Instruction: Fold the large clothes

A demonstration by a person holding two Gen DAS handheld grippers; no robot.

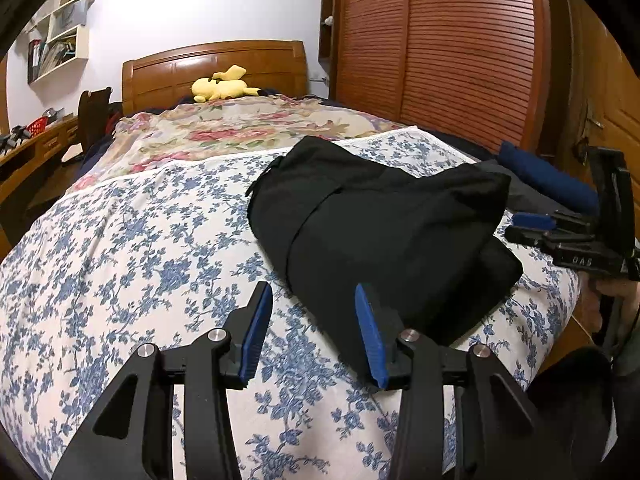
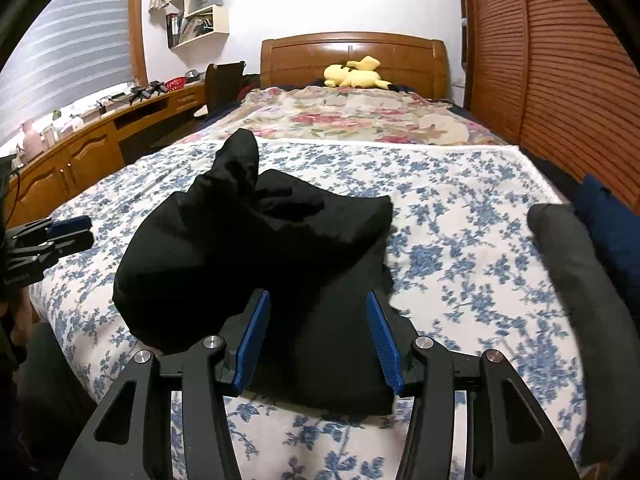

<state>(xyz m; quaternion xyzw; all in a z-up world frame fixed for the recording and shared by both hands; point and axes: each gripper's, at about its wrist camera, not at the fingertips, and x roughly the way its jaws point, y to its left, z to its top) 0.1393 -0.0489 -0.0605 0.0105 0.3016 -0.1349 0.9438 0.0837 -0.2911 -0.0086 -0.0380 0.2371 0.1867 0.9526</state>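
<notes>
Black garment [image 2: 256, 248] bunched on bed [image 2: 460, 208], folds hard to read.
L tongs [image 1: 314, 328] & R tongs [image 2: 318, 336] both wide open, empty; R's tips hidden against cloth.

The folded garment [image 2: 256, 248] is lying on the near sheet [image 2: 460, 208] of the bed, with the plush toy [image 2: 356, 74] sitting far behind by the headboard [image 2: 352, 46] and rolled clothes [image 2: 576, 264] resting to its right.
</notes>
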